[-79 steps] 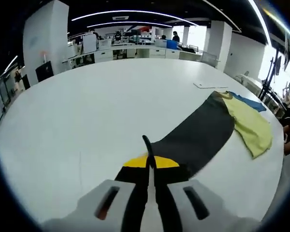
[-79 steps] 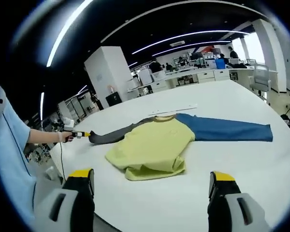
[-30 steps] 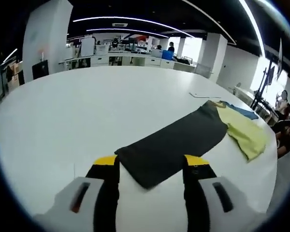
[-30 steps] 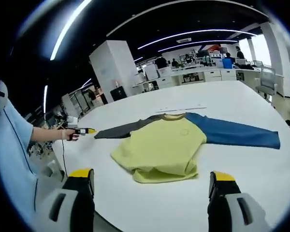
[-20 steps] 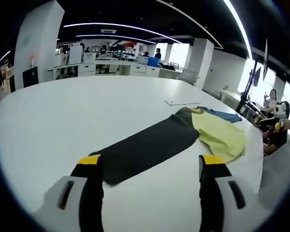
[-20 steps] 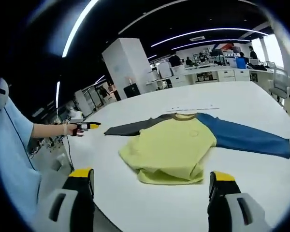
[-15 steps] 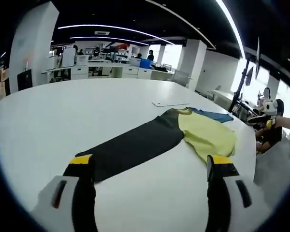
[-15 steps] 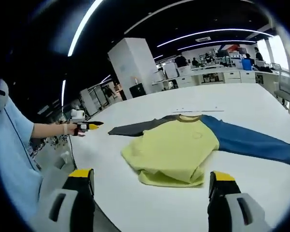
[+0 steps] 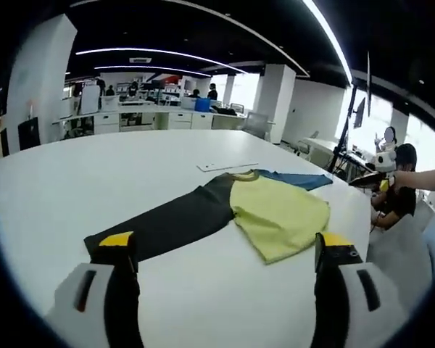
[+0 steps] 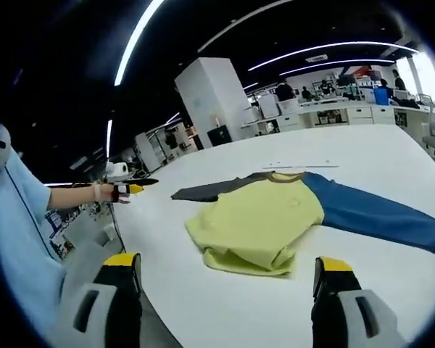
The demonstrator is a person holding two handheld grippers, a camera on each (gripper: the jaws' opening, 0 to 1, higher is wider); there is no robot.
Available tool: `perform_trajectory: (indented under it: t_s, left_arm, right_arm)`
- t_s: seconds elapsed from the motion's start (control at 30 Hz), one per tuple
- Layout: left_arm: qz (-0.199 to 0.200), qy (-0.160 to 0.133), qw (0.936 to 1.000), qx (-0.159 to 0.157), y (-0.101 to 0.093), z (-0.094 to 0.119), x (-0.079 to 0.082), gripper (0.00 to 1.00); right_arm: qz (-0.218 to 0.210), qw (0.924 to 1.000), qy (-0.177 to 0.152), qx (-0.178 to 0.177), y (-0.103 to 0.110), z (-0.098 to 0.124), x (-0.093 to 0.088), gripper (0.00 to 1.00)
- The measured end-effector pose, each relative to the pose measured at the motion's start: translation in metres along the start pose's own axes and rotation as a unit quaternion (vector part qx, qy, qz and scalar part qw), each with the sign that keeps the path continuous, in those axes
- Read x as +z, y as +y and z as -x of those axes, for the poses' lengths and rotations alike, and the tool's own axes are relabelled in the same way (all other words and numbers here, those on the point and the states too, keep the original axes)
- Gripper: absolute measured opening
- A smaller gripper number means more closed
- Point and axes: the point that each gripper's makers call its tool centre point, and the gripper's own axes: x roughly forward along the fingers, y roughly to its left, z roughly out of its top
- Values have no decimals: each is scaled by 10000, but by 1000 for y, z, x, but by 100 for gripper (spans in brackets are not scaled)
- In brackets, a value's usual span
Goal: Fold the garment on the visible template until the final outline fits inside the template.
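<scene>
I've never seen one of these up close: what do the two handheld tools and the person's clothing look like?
Each tool, left and right, has two black jaws with yellow tips on pale grey bodies bearing dark slots. The person wears a light blue sleeve.

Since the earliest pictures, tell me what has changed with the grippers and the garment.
The left gripper, then shut on the dark sleeve, has opened, let it go and drawn back; the sleeve now lies flat on the table. The right gripper stays open and empty, the yellow body and blue sleeve unchanged.
</scene>
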Motion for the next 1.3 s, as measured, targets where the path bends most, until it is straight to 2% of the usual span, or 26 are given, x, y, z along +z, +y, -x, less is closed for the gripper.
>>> perform_trajectory:
  t_s: [0.13, 0.47, 0.7, 0.87, 0.97, 1.03, 1.13, 1.3]
  left_arm:
    - [-30, -113, 9999, -25, -29, -4, -1, 99]
    - [13, -404, 9989, -252, -66, -15, 0, 88]
    - [7, -328, 9982, -511, -97, -24, -17, 78]
    - [66, -212, 9978, -618, -100, -33, -32, 70]
    - [83, -206, 9978, -619, -100, -37, -36, 66]
    - [100, -175, 9979, -619, -100, -39, -38, 63]
    - [-84, -25, 9977, -677, -104, -44, -44, 62]
    - [-478, 141, 9963, -702, -107, -52, -51, 55]
  right_arm:
    - [37, 10000, 49, 68, -9, 4, -4, 100]
    - [200, 9995, 13, 256, -18, -3, 2, 100]
    - [404, 9986, 43, 325, -21, -11, 1, 98]
    - [547, 9980, 43, 305, -20, -15, -3, 91]
    - [700, 9972, 67, 246, -21, -18, -5, 79]
    - [698, 9973, 64, 238, -22, -21, -5, 77]
    - [819, 9963, 75, 228, -21, -27, -6, 74]
    - [1008, 9945, 198, 227, -27, -35, -10, 68]
